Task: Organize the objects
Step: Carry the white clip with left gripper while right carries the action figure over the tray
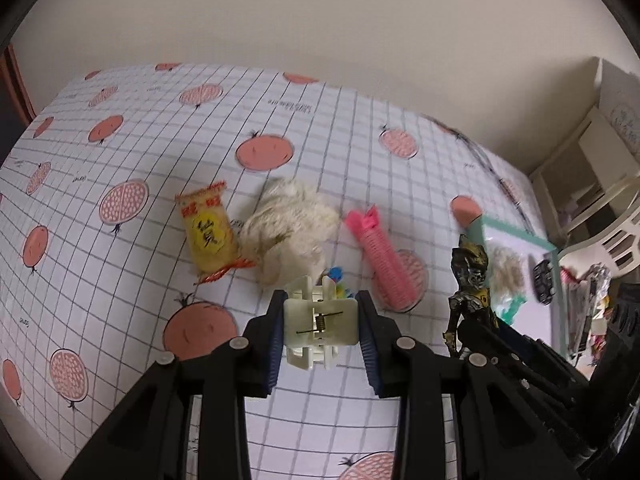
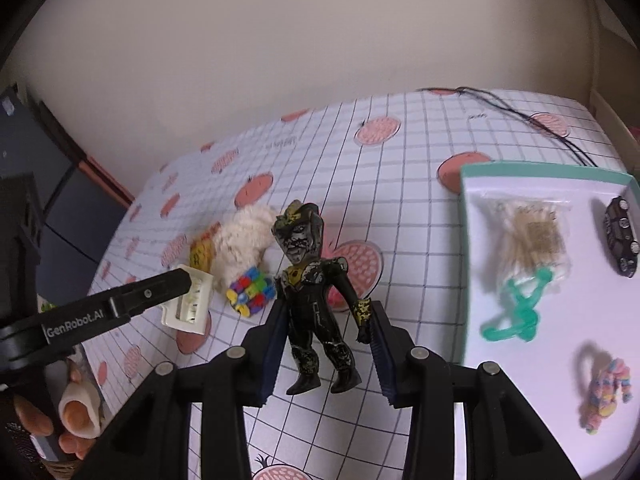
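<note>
My left gripper [image 1: 320,316] is shut on a white hair claw clip [image 1: 319,322], lifted above the table; the right wrist view shows the same clip [image 2: 188,300] held by the left gripper [image 2: 182,280]. My right gripper [image 2: 328,312] is shut on a black and gold toy figure [image 2: 316,300], held upright above the cloth, and the figure [image 1: 470,284] also shows at the right of the left wrist view. On the table lie a yellow snack packet [image 1: 210,234], a fluffy white toy [image 1: 288,228], a pink hair roller [image 1: 380,256] and a multicoloured bead block [image 2: 252,290].
A teal-rimmed white tray [image 2: 468,248] at the right holds a bag of cotton swabs [image 2: 528,236], a green cord [image 2: 516,312], a black toy car [image 2: 620,236] and a pastel charm [image 2: 608,392]. A black cable [image 2: 520,116] trails across the far corner. White shelving [image 1: 592,176] stands beyond the table.
</note>
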{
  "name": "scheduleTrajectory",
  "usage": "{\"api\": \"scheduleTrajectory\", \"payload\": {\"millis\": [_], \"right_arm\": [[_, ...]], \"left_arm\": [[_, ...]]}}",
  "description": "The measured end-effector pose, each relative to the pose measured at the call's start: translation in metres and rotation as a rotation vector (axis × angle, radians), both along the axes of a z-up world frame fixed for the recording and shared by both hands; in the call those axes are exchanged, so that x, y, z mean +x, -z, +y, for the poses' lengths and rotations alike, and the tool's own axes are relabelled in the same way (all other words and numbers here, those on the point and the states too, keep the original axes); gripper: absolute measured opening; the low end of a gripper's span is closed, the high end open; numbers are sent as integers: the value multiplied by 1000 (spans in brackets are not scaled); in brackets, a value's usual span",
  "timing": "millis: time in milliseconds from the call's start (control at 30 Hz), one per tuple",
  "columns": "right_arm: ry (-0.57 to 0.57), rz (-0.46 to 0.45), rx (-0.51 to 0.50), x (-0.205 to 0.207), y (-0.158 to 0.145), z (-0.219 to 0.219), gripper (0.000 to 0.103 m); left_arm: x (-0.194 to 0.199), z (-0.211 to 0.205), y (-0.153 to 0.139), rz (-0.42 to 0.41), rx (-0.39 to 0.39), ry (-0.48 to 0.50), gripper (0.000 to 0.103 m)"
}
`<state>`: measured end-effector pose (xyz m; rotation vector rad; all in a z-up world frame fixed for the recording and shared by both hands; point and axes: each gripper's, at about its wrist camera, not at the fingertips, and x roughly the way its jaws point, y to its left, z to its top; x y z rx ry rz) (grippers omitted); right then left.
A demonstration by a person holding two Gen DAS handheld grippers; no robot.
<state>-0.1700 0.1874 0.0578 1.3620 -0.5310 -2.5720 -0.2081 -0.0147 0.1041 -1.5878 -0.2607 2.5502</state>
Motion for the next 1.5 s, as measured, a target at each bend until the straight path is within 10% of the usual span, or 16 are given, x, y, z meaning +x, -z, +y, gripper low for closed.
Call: {"api": "scheduleTrajectory", "payload": {"millis": [1000,1500], "right_arm": [[416,35,-52,73,0,214,42],[390,32,-6,64,8,205,42]], "left_arm": [[38,160,-13,97,125,269,35],[49,211,32,-2,69,349,35]]}}
